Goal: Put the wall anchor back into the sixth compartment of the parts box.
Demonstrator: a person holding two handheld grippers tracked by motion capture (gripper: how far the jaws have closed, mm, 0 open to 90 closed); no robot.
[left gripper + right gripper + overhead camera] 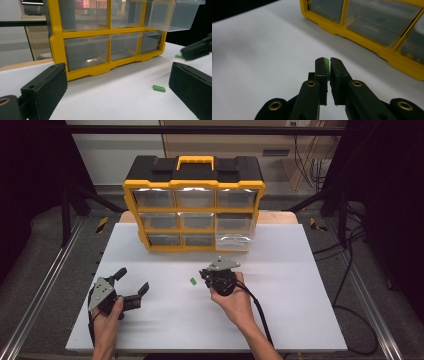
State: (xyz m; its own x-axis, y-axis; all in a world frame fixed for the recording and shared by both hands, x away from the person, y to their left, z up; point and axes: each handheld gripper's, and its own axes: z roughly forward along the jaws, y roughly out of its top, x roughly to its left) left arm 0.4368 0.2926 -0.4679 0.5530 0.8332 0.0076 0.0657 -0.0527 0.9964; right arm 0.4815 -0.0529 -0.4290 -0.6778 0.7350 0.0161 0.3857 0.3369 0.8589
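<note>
Right gripper clamps a small green plastic piece near the white tabletop's centre; left gripper gapes wide, empty

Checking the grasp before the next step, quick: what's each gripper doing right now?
Left gripper: open, holding nothing.
Right gripper: closed on a small green piece.
</note>
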